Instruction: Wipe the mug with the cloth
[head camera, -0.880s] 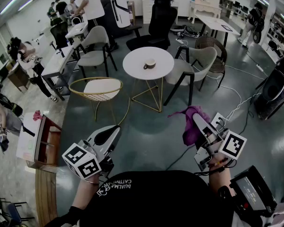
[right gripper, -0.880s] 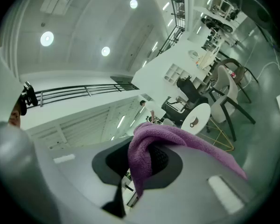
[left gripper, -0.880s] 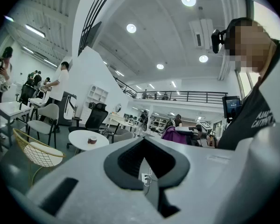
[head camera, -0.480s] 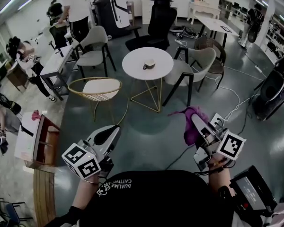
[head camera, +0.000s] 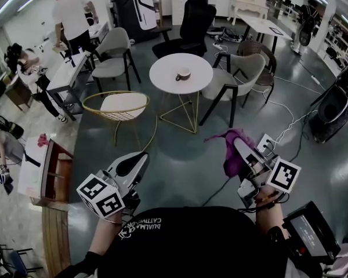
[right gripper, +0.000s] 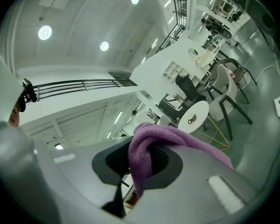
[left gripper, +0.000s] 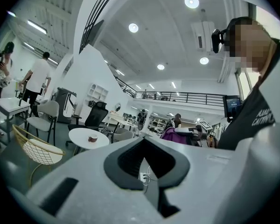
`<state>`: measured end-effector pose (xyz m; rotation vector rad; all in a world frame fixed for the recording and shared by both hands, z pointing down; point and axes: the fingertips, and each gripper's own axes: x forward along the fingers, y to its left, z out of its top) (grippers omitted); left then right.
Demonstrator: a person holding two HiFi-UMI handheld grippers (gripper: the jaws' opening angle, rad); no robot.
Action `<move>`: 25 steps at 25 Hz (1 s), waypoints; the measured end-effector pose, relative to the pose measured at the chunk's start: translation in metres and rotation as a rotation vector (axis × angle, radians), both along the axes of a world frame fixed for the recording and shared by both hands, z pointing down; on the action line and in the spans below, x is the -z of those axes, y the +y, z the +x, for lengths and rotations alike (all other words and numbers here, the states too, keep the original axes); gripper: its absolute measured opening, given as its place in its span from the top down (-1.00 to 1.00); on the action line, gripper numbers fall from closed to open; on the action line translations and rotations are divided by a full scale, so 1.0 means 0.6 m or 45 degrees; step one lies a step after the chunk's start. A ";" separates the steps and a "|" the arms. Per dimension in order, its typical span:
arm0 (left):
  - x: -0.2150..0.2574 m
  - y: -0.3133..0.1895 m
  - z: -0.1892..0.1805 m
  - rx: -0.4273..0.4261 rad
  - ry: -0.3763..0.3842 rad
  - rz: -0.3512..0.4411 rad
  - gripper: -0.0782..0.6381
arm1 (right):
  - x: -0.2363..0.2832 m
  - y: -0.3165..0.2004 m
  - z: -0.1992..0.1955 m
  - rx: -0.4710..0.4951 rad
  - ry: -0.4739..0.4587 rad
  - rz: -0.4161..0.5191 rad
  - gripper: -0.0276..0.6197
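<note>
Mug [head camera: 184, 73] upright, handle left | right gripper [head camera: 242, 148] clamps cloth [head camera: 232, 162] | left gripper [head camera: 138, 160] closed

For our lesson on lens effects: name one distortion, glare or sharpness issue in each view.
Head view: fisheye bows the room's edges; light glares off the floor. Left gripper view: dark round vignette, ceiling lamps blown out. Right gripper view: same vignette, room tilted; cloth sharp and close, mug tiny.

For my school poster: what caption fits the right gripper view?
Right tool shut on a purple cloth, mug on a round white table ahead.
</note>
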<state>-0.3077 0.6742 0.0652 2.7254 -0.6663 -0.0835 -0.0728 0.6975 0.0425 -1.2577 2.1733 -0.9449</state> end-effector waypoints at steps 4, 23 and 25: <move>-0.005 -0.015 -0.029 -0.006 0.003 -0.001 0.79 | -0.006 -0.015 -0.028 -0.005 0.006 0.000 0.77; -0.062 -0.109 -0.130 0.106 0.064 -0.087 0.79 | -0.097 -0.097 -0.115 0.000 0.027 -0.096 0.77; -0.065 -0.135 -0.124 0.117 0.064 -0.103 0.79 | -0.103 -0.125 -0.113 0.019 0.047 -0.110 0.77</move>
